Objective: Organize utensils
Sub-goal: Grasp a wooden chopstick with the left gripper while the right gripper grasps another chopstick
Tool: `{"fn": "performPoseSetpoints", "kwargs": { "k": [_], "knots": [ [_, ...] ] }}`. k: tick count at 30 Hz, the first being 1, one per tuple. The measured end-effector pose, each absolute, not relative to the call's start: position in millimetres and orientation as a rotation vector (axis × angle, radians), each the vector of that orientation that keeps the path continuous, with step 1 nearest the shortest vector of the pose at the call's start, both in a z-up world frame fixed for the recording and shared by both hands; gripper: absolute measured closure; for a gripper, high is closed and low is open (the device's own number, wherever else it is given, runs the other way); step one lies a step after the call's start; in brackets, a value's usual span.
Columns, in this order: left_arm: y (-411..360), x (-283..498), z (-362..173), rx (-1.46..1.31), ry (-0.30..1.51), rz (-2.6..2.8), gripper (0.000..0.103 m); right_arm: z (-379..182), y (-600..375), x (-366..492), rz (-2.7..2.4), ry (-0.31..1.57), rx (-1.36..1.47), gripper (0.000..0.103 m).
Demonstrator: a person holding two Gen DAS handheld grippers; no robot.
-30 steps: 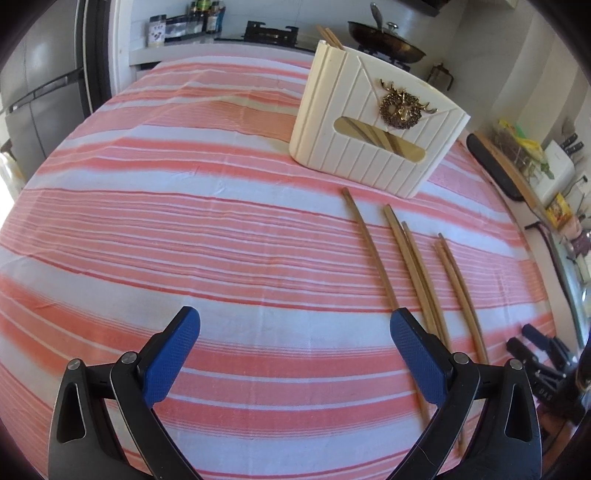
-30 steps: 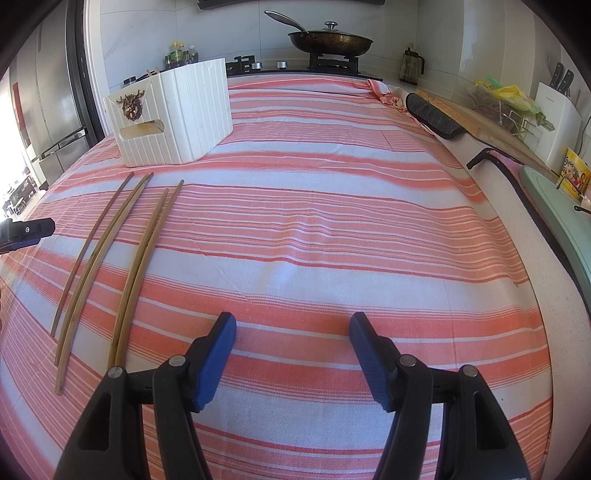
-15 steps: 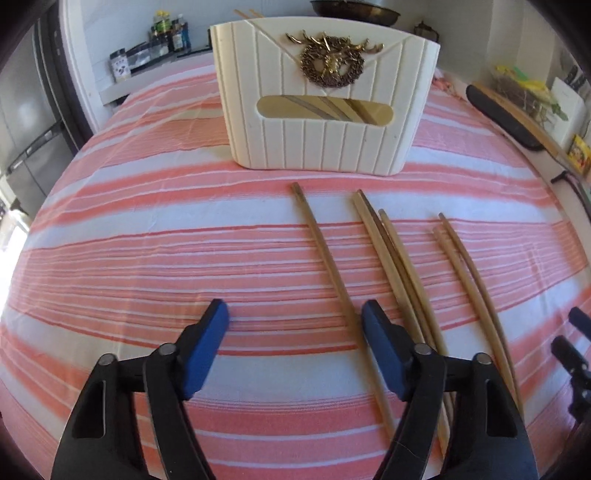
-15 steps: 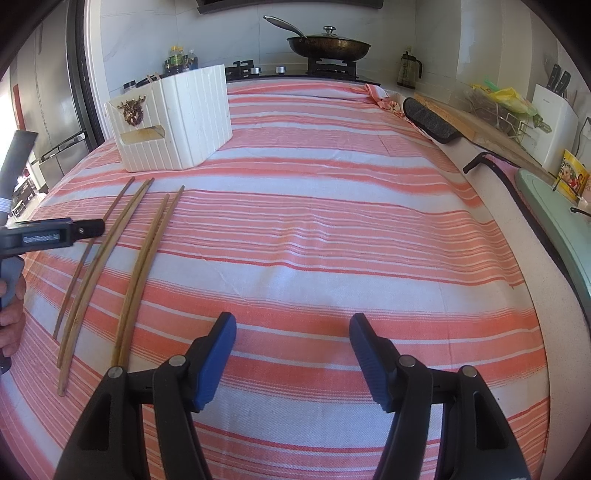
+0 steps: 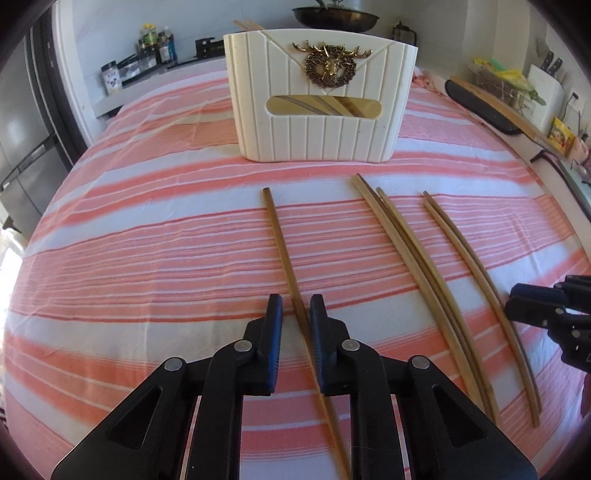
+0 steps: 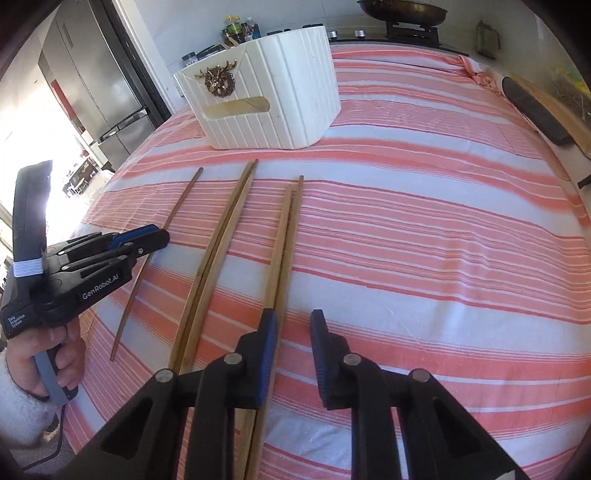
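Note:
Several long wooden chopsticks lie on the striped cloth before a white ribbed holder (image 5: pixel 321 96) with a gold deer emblem; more chopsticks show inside it. My left gripper (image 5: pixel 296 308) straddles the single leftmost chopstick (image 5: pixel 286 258), its jaws narrowed to a small gap on either side of it, not gripping. It also shows in the right wrist view (image 6: pixel 147 236). My right gripper (image 6: pixel 293 321) is narrowed too and empty, hovering just right of the rightmost chopstick pair (image 6: pixel 288 229). A middle pair (image 6: pixel 225 236) lies between. The holder also shows in the right wrist view (image 6: pixel 266 103).
The orange and white striped cloth (image 5: pixel 147 240) covers the whole table. A fridge (image 6: pixel 96 85) stands left, spice jars (image 5: pixel 155 44) and a wok (image 5: pixel 332 14) on a stove behind, a knife block (image 5: pixel 546 85) and cutting board at right.
Both grippers have narrowed from wide open. My left gripper has moved over the single chopstick. My right gripper has swung left to the rightmost pair.

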State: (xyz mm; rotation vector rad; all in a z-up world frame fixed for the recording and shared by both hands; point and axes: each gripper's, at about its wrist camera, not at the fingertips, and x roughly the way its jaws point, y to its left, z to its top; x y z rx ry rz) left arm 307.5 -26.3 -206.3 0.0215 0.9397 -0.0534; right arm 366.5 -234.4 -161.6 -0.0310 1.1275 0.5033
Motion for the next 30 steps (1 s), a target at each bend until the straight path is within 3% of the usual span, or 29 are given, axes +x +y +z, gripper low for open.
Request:
{"fn": "performPoseSetpoints", "kwargs": {
  "k": [6,9,11,21,22,23,24,25,26,30],
  "knots": [
    [-25.7,303.7,-207.1,0.039,0.933,-0.049,0.087,-159.8,-219.4,371.9,0.469,1.169,-0.137,0.085],
    [-24.3,298.1,-206.8,0.05,0.936,-0.058,0.088,-160.0,-211.6,364.5,0.439,1.153,-0.256,0.096],
    [-19.7,293.1,-206.4,0.05,0.943,-0.066,0.094,-158.3,-218.2,361.5,0.416,1.155,-0.25,0.097],
    [46.0,268.7,-203.4,-0.017,1.019,-0.075,0.092,-152.0,-288.2,343.0,0.276,1.193,-0.216,0.096],
    [51.5,270.5,-202.6,-0.037,1.036,-0.099,0.088,-151.1,-293.2,343.9,0.278,1.205,-0.2,0.095],
    [55.5,272.5,-201.7,-0.057,1.049,-0.124,0.076,-150.4,-297.6,345.6,0.29,1.219,-0.181,0.094],
    [58.4,275.1,-199.9,-0.075,1.058,-0.148,0.067,-149.6,-301.9,348.3,0.311,1.236,-0.155,0.087],
    [59.1,277.7,-198.1,-0.077,1.065,-0.157,0.045,-149.8,-305.1,352.2,0.335,1.256,-0.124,0.075],
    [58.9,281.6,-196.3,-0.063,1.071,-0.16,0.029,-149.4,-308.3,355.5,0.351,1.273,-0.098,0.07],
    [49.9,301.0,-198.9,0.046,1.108,-0.173,0.026,-149.8,-299.8,365.9,0.413,1.325,-0.141,0.067]
  ]
}}
